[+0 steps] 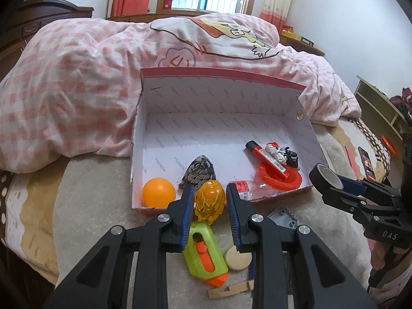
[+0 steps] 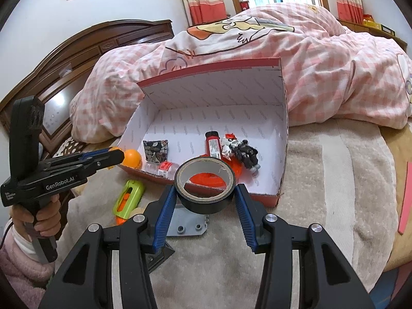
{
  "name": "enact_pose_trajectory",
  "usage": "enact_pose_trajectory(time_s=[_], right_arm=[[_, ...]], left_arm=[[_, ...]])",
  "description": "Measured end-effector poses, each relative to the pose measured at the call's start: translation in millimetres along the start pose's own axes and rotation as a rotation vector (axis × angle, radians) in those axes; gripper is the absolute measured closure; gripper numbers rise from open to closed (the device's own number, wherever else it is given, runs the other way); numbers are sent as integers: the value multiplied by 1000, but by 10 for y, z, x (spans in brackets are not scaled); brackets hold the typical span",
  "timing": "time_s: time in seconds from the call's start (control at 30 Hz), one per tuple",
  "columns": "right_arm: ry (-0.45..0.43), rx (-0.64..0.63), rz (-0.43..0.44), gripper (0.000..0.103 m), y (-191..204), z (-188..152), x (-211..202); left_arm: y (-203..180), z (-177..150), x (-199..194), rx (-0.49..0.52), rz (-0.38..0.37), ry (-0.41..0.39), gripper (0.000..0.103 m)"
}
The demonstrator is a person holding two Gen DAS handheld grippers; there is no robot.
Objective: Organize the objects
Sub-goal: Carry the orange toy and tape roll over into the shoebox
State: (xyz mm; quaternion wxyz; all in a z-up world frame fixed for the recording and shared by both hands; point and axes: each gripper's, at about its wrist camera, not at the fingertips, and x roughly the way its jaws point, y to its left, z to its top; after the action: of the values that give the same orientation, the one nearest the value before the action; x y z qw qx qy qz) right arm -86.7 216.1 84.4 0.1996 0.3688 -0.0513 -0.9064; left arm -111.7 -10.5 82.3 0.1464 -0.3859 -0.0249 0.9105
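Note:
A red box with white lining point(image 1: 221, 95) point(image 2: 283, 128) lies on the bed. It holds an orange ball point(image 1: 159, 192) point(image 2: 132, 157), a patterned pouch point(image 1: 198, 173) point(image 2: 155, 150), a red tube point(image 1: 267, 159) point(image 2: 213, 147), a toy figure point(image 2: 244, 152), a red ring point(image 1: 280, 179) and a small bottle point(image 2: 162, 168). My left gripper point(image 1: 209, 198) point(image 2: 113, 155) is shut on a translucent orange toy point(image 1: 209, 200) at the box's front wall. My right gripper point(image 2: 205, 195) point(image 1: 334, 182) is shut on a black tape roll point(image 2: 205, 185) point(image 1: 325, 176) at the box's front right.
On the beige blanket in front of the box lie a green utility knife point(image 1: 204, 255) point(image 2: 128, 195), a round wooden disc point(image 1: 238, 258), a wooden piece point(image 1: 229, 289) and a grey metal plate point(image 2: 188, 221) point(image 1: 284, 217). A pink checked duvet point(image 1: 77, 97) is heaped behind the box.

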Motion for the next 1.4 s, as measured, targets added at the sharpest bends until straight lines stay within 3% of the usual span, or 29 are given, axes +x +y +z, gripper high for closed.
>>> enact_pose_trajectory(time_s=[0.83, 1.4], right_arm=[[-11, -3, -83, 55, -48, 489, 396], [-28, 8, -158, 55, -100, 586, 601]], left_arm=[[-105, 408, 699, 28, 63, 32, 78], [-87, 512, 1034, 36, 99, 46, 80]])
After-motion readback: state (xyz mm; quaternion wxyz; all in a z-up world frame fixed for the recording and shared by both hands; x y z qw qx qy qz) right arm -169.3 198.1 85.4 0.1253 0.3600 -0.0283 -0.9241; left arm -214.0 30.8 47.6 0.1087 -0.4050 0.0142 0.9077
